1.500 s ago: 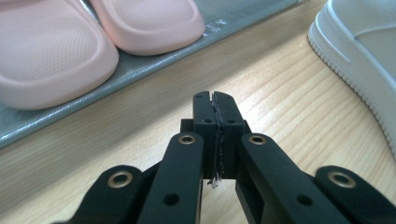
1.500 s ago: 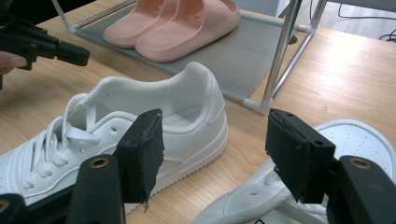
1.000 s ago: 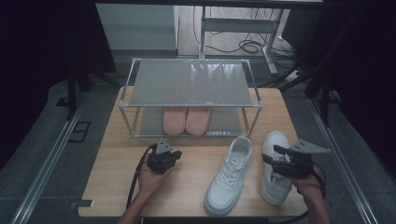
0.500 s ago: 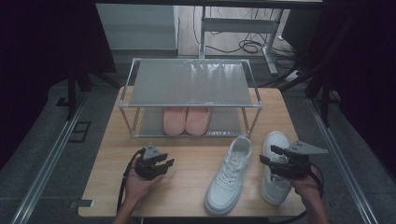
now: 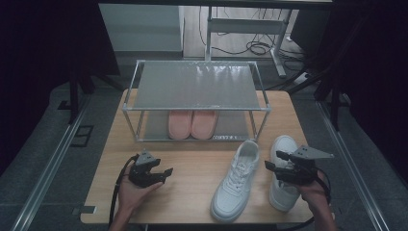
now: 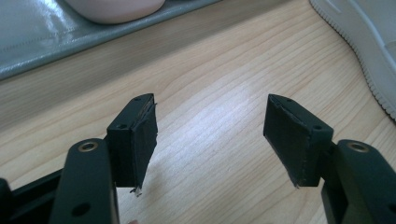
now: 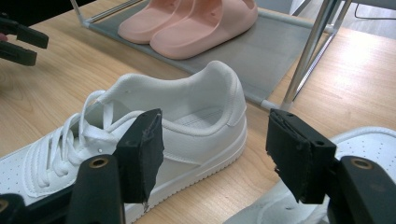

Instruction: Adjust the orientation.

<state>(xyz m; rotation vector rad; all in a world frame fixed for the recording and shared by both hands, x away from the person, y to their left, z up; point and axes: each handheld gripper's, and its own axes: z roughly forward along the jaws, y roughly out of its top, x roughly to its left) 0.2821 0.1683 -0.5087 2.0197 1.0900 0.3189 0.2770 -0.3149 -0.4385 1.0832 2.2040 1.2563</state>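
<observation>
Step in hand: as I judge it, getting the pair of white sneakers onto the shoe rack (image 5: 196, 85), starting with the left sneaker (image 5: 236, 180).
Left gripper (image 5: 163, 173): my jaws have just been opening and now stand wide, nothing between them, only bare wood of the table (image 5: 192, 159) below; it sits near the table's front-left corner.
Right gripper (image 5: 270, 160): jaws wide apart, holding nothing, poised over the right sneaker (image 5: 285, 144) near the front-right corner, aimed across at the other shoe's heel.
Sneakers: both lie on the table in front of the rack, toes toward my edge, heels toward the rack; the left one is angled, the two apart.
Rack: pink slippers (image 5: 191, 123) fill the middle of the lower shelf; the top shelf is bare.
How to do it well: I would pinch the heel collar (image 7: 219, 93), one pad inside, one outside, close firmly, lift level, and clear the front rail before setting down on top.
Risk: a shallow bite lets the shoe swing.
</observation>
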